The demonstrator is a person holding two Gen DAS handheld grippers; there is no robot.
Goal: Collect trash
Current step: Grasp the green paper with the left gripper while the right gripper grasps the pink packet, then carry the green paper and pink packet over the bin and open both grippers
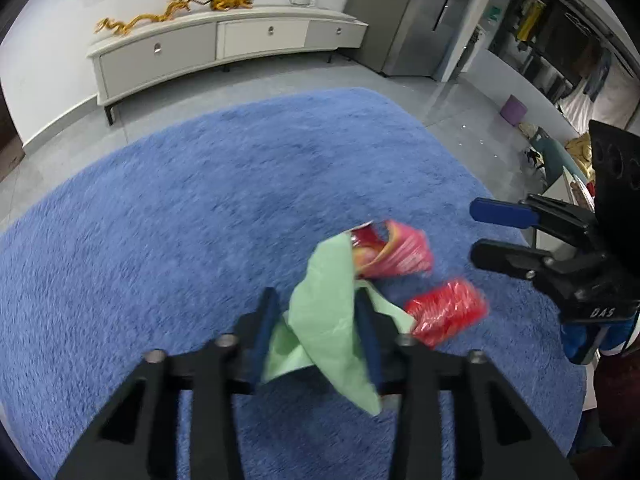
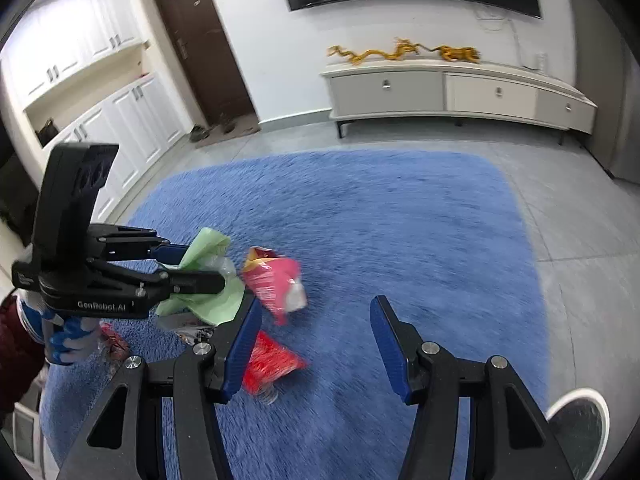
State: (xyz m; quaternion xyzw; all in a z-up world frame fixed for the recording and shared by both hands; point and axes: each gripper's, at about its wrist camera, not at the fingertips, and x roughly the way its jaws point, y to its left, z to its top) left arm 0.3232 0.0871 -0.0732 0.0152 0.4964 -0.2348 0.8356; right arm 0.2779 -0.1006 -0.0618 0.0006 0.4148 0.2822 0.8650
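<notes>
My left gripper (image 1: 316, 312) is shut on a crumpled green bag (image 1: 326, 316), held above the blue rug (image 1: 200, 208); it also shows in the right wrist view (image 2: 208, 276), with the green bag (image 2: 208, 256) hanging from it. A pink-red snack wrapper (image 1: 394, 254) lies on the rug just beyond the bag and shows in the right wrist view (image 2: 276, 280) too. A red crinkled wrapper (image 1: 446, 312) lies to its right, partly behind my right gripper's left finger in the right wrist view (image 2: 268, 364). My right gripper (image 2: 316, 340) is open and empty above the rug; it also appears at the right of the left wrist view (image 1: 480, 232).
A white TV cabinet (image 2: 456, 92) with golden dragon figures (image 2: 400, 52) stands against the far wall. Grey tile floor (image 2: 580, 220) surrounds the rug. A round white-rimmed bin (image 2: 580, 432) sits at lower right. More litter (image 2: 116, 344) lies under the left gripper.
</notes>
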